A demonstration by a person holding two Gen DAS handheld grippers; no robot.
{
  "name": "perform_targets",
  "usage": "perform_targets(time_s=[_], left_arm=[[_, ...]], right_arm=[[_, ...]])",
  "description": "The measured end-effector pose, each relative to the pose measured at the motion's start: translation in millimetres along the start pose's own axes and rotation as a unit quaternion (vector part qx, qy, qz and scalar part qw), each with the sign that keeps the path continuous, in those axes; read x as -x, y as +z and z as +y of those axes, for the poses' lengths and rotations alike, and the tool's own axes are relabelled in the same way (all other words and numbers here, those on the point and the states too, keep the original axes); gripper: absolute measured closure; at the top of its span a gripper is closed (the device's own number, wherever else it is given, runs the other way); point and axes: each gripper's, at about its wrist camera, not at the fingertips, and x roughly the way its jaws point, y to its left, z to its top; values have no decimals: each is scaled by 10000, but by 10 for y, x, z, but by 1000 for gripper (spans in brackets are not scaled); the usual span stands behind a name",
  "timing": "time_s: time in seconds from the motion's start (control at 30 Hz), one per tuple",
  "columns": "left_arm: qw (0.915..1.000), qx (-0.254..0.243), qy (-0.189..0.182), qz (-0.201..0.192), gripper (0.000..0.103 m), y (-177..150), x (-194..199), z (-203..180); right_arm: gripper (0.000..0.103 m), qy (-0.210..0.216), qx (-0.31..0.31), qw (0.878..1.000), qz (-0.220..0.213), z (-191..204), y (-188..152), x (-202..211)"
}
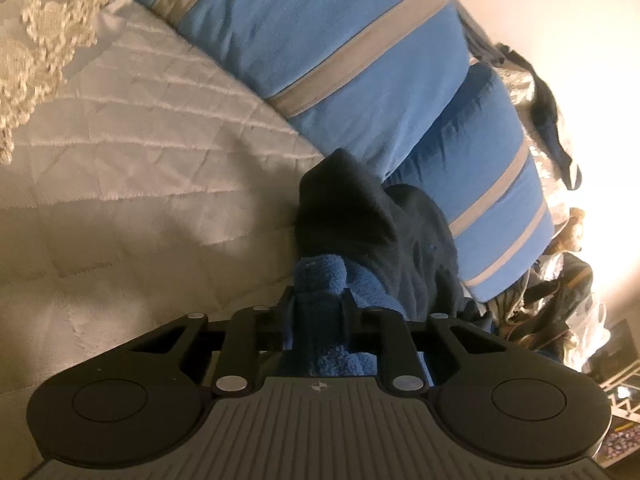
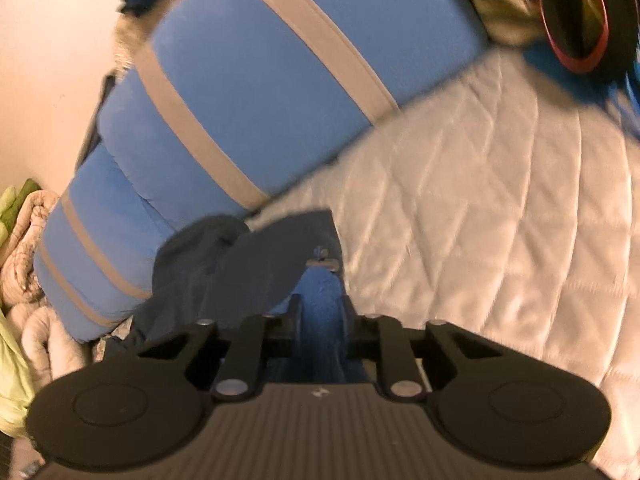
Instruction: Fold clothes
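- The dark blue garment (image 1: 372, 216) is soft and crumpled, with a fuzzy brighter blue part (image 1: 332, 280).
- It lies on the pale quilted bed cover (image 1: 140, 152), by the striped blue pillows (image 1: 320, 40).
- The left gripper (image 1: 319, 300) pinches the fuzzy blue part.
- The right gripper (image 2: 320, 308) pinches it too.

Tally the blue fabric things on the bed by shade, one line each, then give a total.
Light blue pillows with grey stripes: 2, pillow at the back and pillow nearer the wall
Dark navy garment: 1
Mid-blue fleece cloth pinched in the left tool: 1
Total: 4
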Motion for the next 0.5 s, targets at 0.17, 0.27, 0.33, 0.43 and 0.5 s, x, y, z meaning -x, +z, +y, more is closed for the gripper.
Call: perform_targets(time_s=[0.17,0.27,0.33,0.43,0.5], left_arm=[[9973,-372,-218,-602,85,78,275,-308],[9935,-713,-44,-883,85,123,339,-524],[9896,-976,151,-1047,85,148,336,-669],[9846,-1143,345,-1277,85,211,252,-840],[9816,-1189,491,-1412,85,279,175,-951]], right_arm=[[90,145,631,9961,-591,292,35,213],[90,107,771,9935,-836,356,74,278],[90,55,853,9914,-987,392,109,308],[91,-62,919,9886,-1188,453,171,302],[91,-117,907,9875,-1287,482,225,266]])
